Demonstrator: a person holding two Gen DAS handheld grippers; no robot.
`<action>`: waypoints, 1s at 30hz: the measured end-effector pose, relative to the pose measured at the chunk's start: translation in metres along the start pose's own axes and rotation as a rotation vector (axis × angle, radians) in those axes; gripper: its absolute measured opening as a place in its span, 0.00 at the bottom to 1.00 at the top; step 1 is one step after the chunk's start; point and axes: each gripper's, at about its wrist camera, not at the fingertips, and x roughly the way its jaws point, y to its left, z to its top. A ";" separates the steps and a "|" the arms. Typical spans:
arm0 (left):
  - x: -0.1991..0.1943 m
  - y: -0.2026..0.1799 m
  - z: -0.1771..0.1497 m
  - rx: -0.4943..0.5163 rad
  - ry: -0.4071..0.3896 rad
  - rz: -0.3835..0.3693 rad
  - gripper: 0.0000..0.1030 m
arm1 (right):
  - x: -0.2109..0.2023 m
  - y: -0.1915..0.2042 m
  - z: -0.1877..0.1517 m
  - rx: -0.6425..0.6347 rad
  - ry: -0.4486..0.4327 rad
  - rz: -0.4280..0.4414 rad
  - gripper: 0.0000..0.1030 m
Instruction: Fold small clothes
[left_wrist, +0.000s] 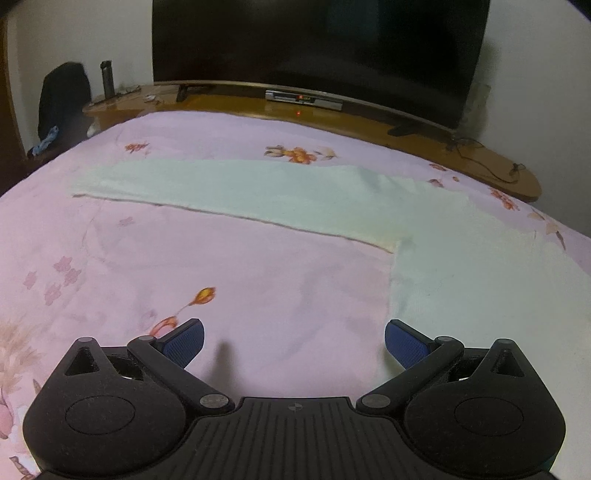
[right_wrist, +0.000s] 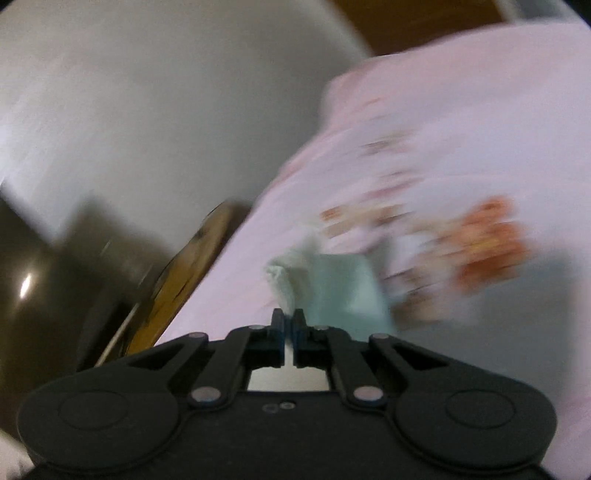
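A pale mint-green garment lies flat on the pink floral bedspread, a long part stretching left and a wider part at the right. My left gripper is open and empty, low over the bedspread, its right blue pad just short of the garment's near corner. In the blurred right wrist view, my right gripper is shut on a bunched edge of the same green garment, lifted off the bedspread.
A wooden TV stand runs along the bed's far edge with a large dark TV, a set-top box and cables. A bottle and dark bag stand far left. The white wall shows right of the bed.
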 end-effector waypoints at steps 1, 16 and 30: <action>0.000 0.004 -0.001 -0.007 0.003 0.001 1.00 | 0.005 0.022 -0.010 -0.048 0.023 0.028 0.04; -0.007 0.065 -0.010 0.031 0.019 -0.031 1.00 | 0.066 0.243 -0.205 -0.484 0.368 0.258 0.04; 0.007 0.097 -0.003 0.002 0.026 -0.025 1.00 | 0.074 0.285 -0.275 -0.543 0.422 0.277 0.05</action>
